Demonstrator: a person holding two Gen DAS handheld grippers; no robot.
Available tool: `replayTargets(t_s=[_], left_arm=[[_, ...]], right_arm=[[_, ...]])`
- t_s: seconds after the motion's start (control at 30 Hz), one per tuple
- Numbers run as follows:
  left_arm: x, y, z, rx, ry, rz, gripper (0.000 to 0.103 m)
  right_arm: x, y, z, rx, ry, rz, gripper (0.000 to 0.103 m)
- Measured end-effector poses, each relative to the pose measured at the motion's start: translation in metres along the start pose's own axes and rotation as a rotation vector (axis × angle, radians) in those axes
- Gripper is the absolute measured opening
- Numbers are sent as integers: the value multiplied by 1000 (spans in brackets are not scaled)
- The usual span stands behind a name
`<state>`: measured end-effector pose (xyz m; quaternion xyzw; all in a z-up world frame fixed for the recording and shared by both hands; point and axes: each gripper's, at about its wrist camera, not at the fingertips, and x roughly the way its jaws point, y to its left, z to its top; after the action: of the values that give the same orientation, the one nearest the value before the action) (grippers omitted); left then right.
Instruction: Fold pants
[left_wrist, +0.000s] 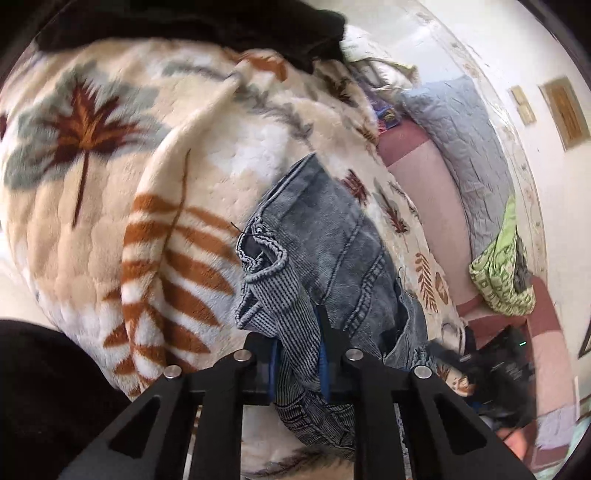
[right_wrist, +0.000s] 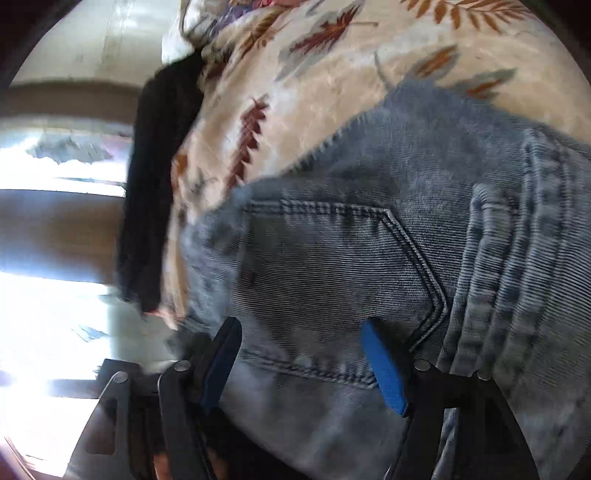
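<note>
Faded blue jeans (left_wrist: 332, 240) lie bunched on a cream leaf-patterned blanket (left_wrist: 110, 184). My left gripper (left_wrist: 299, 332) is shut on a fold of the jeans near the waistband, the denim squeezed between its blue pads. In the right wrist view the jeans (right_wrist: 369, 240) fill the frame with a back pocket showing. My right gripper (right_wrist: 303, 332) is open, its fingers spread wide over the pocket area, the cloth lying between them.
A black garment (left_wrist: 221, 22) lies at the blanket's far edge, also in the right wrist view (right_wrist: 155, 184). A grey quilted pillow (left_wrist: 461, 140), a green patterned cloth (left_wrist: 506, 266) and a pink sheet (left_wrist: 424, 192) lie to the right. The blanket shows in the right wrist view (right_wrist: 332, 74).
</note>
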<state>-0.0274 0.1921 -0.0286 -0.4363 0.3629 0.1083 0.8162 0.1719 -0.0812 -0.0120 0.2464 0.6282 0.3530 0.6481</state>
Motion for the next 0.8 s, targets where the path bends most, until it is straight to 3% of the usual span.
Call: replayTargets(t_s=[0.07, 0.13, 0.2, 0.27, 0.33, 0.43, 0.63, 0.8], left_arm=[[-1, -7, -1, 28, -15, 12, 16], [-1, -14, -1, 52, -30, 28, 15], [-4, -25, -2, 89, -38, 40, 14], [-12, -44, -2, 160, -68, 54, 13], [-20, -66, -5, 236, -100, 60, 13], [-27, -110, -15, 366, -146, 65, 12], [-29, -221, -79, 718, -200, 13, 12], [-4, -282, -158, 957, -145, -37, 11]], right_arm=[[-7, -1, -2, -14, -21, -2, 71], [17, -19, -5, 18, 53, -56, 72], [13, -25, -6, 33, 35, -6, 71], [-19, -24, -7, 55, -30, 79, 71], [-50, -31, -14, 39, -118, 59, 71], [-86, -59, -27, 72, -183, 53, 71], [-174, -142, -60, 236, -403, 93, 71], [-239, -199, -81, 358, -583, 140, 71]])
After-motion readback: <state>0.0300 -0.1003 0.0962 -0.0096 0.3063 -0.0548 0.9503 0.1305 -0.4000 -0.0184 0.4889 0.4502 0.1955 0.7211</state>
